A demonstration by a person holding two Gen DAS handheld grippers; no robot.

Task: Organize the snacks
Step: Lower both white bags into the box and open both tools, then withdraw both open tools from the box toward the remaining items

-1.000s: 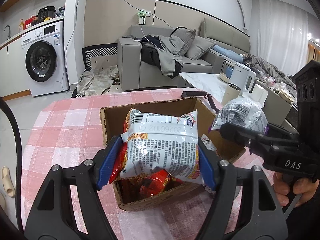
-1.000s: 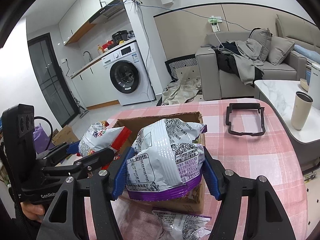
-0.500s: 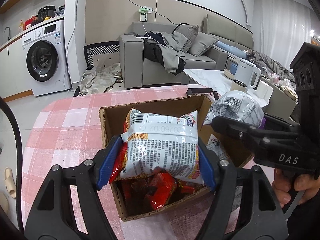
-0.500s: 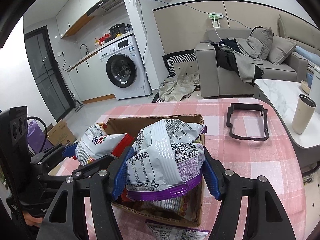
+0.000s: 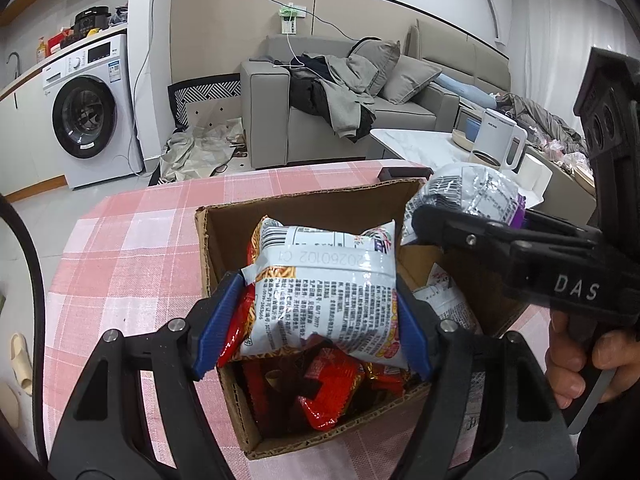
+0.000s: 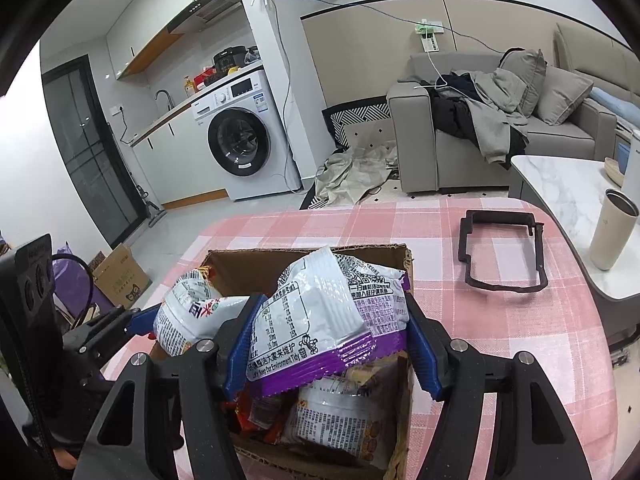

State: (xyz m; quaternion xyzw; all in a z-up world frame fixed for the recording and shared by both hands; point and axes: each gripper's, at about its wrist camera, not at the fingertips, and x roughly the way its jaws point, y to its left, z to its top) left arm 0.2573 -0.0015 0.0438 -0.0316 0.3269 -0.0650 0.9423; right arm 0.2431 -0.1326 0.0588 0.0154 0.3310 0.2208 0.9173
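Both grippers are loaded up right now, hovering over the cardboard box (image 5: pixel 304 216) that sits on the pink-checked bench (image 5: pixel 132 248). The left gripper (image 5: pixel 312 320) has its jaws clamped on a white-and-red noodle packet (image 5: pixel 324 292), held just above the open box, and the right gripper (image 6: pixel 328 344) has its jaws closed around a silver-and-purple snack bag (image 6: pixel 320 320), also over the box, toward its right side. Inside the box there's already a decent pile: red wrappers (image 5: pixel 324 396) on the bottom in the left view, plus another pale packet (image 6: pixel 336 416) visible in the right view. So I'd say the job's well underway, maybe past halfway, with these two packs about to get dropped in. What's left looks like releasing both and then checking for strays; I can't see any loose snacks on the bench from here, just a black frame thing (image 6: pixel 500 256) lying well apart from the box.
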